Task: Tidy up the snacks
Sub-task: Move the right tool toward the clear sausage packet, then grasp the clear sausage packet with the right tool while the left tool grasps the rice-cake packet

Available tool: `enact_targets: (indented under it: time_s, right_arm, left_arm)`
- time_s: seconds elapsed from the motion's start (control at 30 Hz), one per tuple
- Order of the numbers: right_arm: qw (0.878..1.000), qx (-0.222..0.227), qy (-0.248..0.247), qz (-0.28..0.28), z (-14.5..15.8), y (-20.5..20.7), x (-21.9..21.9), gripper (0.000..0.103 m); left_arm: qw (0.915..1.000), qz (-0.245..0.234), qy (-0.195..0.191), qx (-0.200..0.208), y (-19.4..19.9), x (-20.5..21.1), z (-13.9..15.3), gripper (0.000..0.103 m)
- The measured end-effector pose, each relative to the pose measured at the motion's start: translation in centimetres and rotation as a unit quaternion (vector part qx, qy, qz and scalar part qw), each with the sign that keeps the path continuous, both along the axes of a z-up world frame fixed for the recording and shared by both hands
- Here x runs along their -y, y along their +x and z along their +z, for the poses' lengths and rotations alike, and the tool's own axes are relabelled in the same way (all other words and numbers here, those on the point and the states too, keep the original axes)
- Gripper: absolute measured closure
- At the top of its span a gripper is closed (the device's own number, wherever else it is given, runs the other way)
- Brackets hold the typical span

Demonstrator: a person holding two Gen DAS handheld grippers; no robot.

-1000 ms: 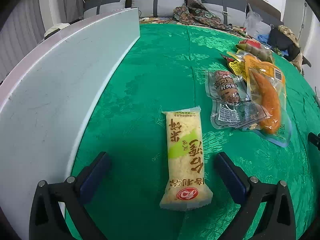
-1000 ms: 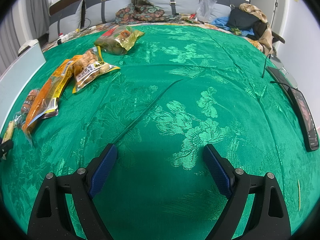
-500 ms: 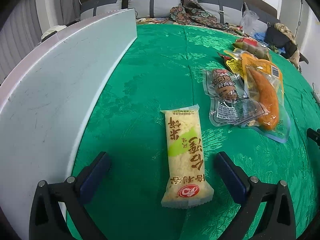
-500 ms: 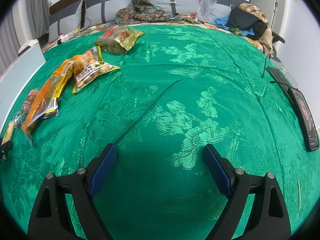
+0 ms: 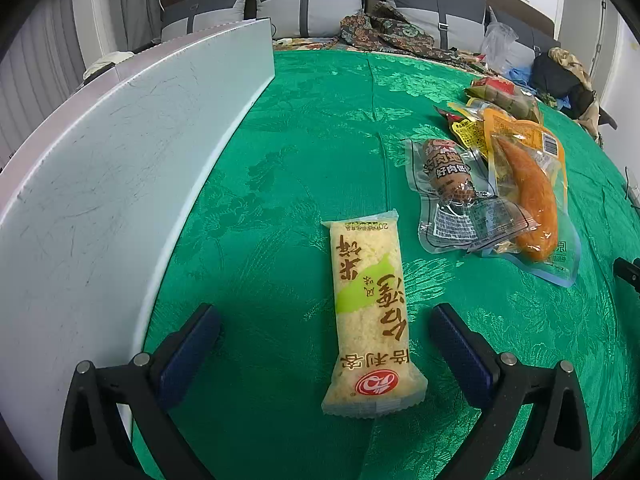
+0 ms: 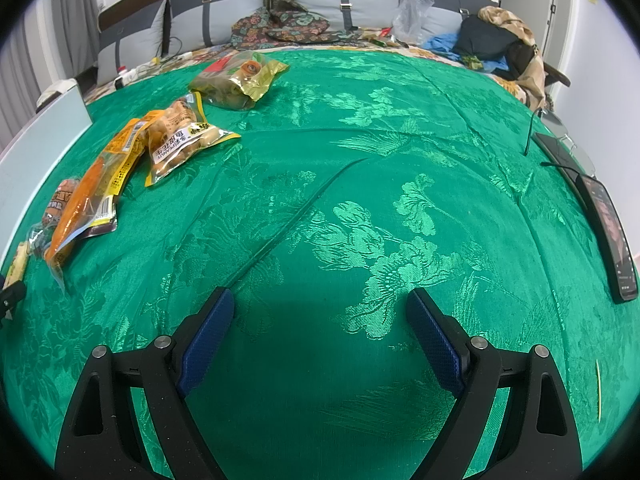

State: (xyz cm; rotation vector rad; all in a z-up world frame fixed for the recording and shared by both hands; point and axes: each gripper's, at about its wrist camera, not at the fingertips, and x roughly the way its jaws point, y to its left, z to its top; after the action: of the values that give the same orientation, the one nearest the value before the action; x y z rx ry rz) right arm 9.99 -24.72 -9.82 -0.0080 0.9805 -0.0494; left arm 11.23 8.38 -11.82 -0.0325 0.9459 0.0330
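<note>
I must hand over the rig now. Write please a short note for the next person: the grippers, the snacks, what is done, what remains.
Left gripper: open, holds nothing, rice cracker pack lying between its fingers on the green cloth.
Right gripper: open, over bare cloth.
Sausage pack and orange snack pack overlap right of the cracker; peanut pack and gold bag lie farther back.
White board stands at left.
Done: nothing visibly sorted. Left: all snacks.

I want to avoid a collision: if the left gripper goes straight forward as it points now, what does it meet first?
The left gripper is open, and the yellow rice cracker pack already lies between its fingers, so it would likely meet that first. Height above the green cloth is unclear.
</note>
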Motion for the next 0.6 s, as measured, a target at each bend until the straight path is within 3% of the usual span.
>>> enact_targets:
  time_s: [0.1,0.2,0.3,0.4,0.47,0.6]
  right_arm:
    - [1.000,-0.010,0.003,-0.010,1.4,0.4,-0.1,0.016]
    - [0.997,0.020,0.078,0.005,4.9,0.7,-2.1,0.014]
    - [0.986,-0.006,0.150,0.074,6.9,2.7,-7.5,0.014]
    - [0.969,-0.047,0.200,0.138,6.9,5.3,-14.0,0.014]
    - [0.964,-0.082,0.201,0.156,5.4,7.4,-17.8,0.016]
    - [0.972,-0.147,0.134,0.121,1.3,11.4,-22.6,0.018]
  left_arm:
    - [1.0000,0.000,0.000,0.000,0.0,0.0,0.0,0.000]
    - [1.0000,0.000,0.000,0.000,0.0,0.0,0.0,0.000]
    - [1.0000,0.000,0.000,0.000,0.0,0.0,0.0,0.000]
    - [1.0000,0.000,0.000,0.000,-0.1,0.0,0.0,0.000]
    - [1.0000,0.000,0.000,0.000,-0.1,0.0,0.0,0.000]
    - [1.0000,-0.001,0.000,0.001,-0.1,-0.1,0.0,0.000]
